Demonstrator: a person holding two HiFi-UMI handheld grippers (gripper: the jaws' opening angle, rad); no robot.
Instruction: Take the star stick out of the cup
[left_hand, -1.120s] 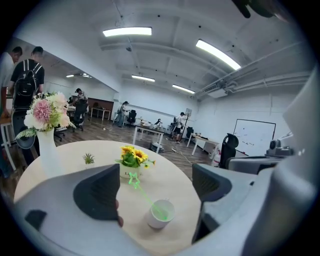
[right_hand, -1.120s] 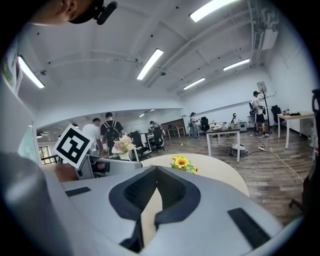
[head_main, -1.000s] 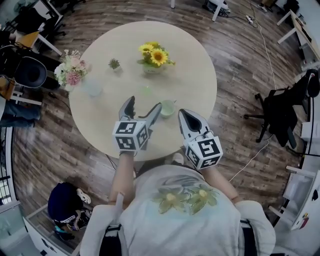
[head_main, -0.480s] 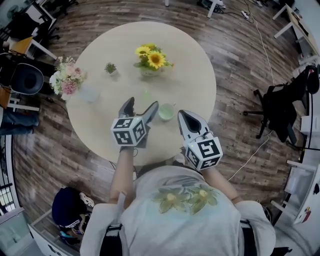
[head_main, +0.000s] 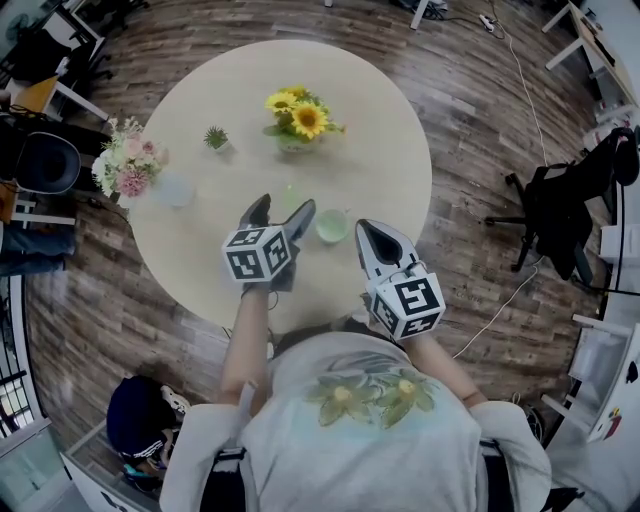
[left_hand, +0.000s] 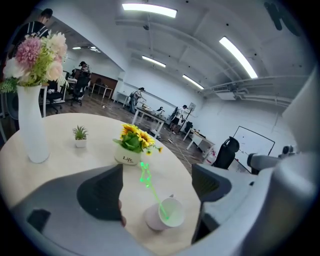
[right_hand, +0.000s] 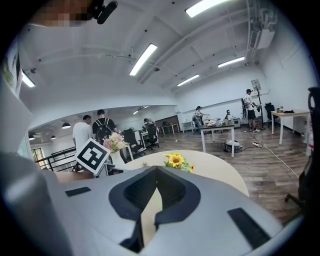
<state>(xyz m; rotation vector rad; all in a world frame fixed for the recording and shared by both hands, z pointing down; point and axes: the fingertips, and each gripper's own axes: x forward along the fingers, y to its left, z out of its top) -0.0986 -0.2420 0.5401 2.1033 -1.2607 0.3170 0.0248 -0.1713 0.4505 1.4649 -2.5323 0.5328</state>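
A pale cup (head_main: 331, 226) (left_hand: 162, 216) stands on the round table (head_main: 380, 150) near its front edge. A translucent green star stick (left_hand: 148, 181) leans out of it toward the left, its star faint in the head view (head_main: 292, 194). My left gripper (head_main: 280, 213) (left_hand: 156, 192) is open, and in its own view the cup and the stick lie between and just beyond its jaws, touching neither. My right gripper (head_main: 372, 238) (right_hand: 155, 172) hovers to the right of the cup, shut with nothing in it.
A sunflower pot (head_main: 295, 118) (left_hand: 131, 150) (right_hand: 176, 161) stands beyond the cup. A small potted plant (head_main: 216, 138) (left_hand: 80, 135) and a tall white vase of pink flowers (head_main: 130, 165) (left_hand: 32, 125) stand to the left. An office chair (head_main: 560, 215) is off to the right.
My left gripper has edged forward, closer to the cup and the stick. The right gripper has held still and the cup has stayed in place.
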